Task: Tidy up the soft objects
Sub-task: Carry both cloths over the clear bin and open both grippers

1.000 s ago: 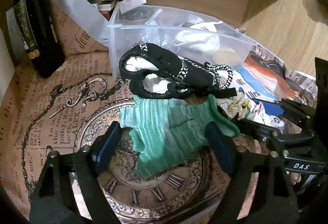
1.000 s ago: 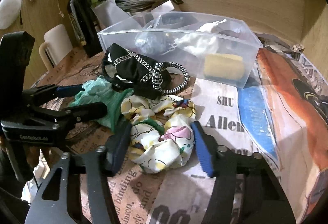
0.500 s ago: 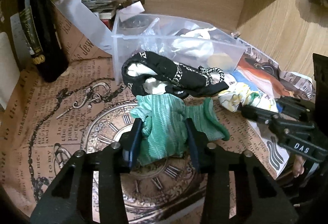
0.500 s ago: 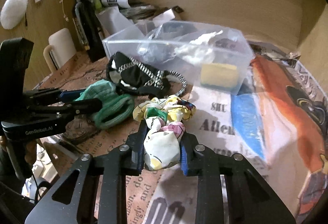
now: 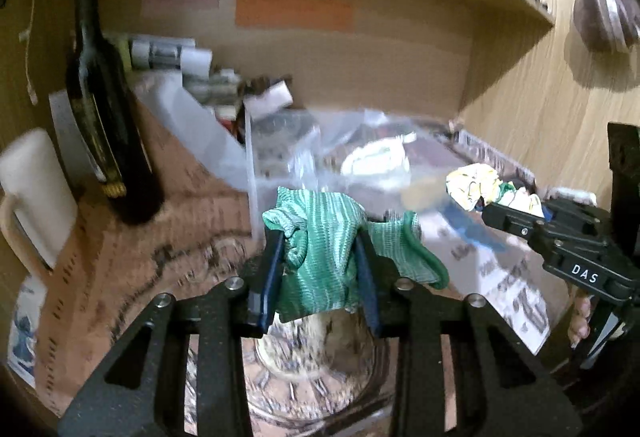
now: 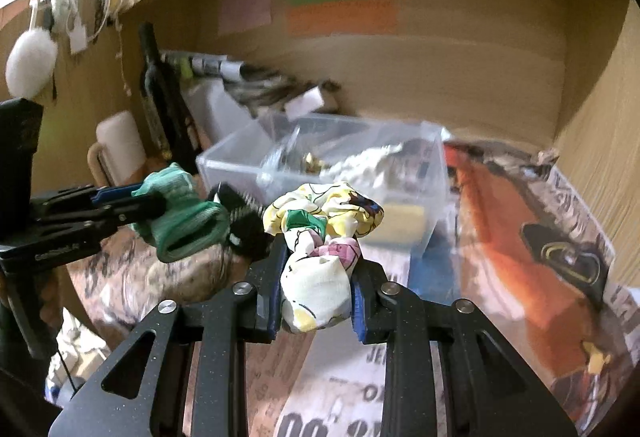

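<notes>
Fingers [image 5: 276,269] pinch green sock [image 5: 324,257], its cuff end trailing right.

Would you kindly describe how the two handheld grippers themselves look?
Both are matte black frames with silver bolts and blue finger pads. The right gripper bears white "DAS" lettering, the left gripper a pale, partly legible label. No cables are discernible.

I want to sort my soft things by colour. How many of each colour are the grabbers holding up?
Green: 1, sock in the left gripper
Yellow flowery: 1, scrunchie in the right gripper
Total: 2
</notes>
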`<action>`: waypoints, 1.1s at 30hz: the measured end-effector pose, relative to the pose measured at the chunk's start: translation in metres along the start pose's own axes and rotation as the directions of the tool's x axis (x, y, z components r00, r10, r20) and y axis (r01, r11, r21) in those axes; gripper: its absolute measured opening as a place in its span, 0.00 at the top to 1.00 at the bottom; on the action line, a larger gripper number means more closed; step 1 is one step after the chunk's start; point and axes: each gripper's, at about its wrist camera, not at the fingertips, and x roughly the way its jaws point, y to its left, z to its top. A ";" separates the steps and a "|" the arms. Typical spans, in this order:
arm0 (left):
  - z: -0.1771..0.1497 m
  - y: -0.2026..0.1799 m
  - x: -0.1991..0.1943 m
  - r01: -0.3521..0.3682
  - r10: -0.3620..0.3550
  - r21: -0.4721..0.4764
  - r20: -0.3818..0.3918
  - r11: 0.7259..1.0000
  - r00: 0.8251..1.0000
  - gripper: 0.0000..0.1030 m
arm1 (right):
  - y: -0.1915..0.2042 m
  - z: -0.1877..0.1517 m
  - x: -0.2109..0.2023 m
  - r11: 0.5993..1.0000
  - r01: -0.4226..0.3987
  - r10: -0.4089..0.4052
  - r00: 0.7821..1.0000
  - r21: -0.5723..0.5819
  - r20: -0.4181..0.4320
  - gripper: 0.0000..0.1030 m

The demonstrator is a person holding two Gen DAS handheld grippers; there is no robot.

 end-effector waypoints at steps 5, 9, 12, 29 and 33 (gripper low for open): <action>0.024 0.001 -0.003 -0.016 0.016 0.006 0.077 1.000 0.997 0.66 | -0.002 0.019 -0.004 1.000 0.017 -0.016 0.998 -0.009 0.065 0.76; 0.040 -0.001 0.005 -0.029 0.026 0.033 0.096 0.999 0.995 0.66 | -0.002 0.032 -0.006 1.000 0.013 -0.011 0.994 -0.020 0.111 0.76; 0.050 -0.003 0.015 -0.040 0.035 0.049 0.100 0.998 0.994 0.66 | -0.001 0.040 -0.002 1.000 0.005 -0.001 0.991 -0.031 0.132 0.76; 0.075 -0.007 0.117 -0.035 0.039 0.079 -0.058 0.996 0.998 0.66 | -0.014 0.068 0.077 0.998 0.031 -0.030 0.999 -0.046 0.034 0.76; 0.074 -0.006 0.137 -0.029 0.037 0.080 -0.099 0.996 0.994 0.66 | -0.023 0.065 0.095 0.998 0.050 -0.050 0.999 -0.026 -0.018 0.76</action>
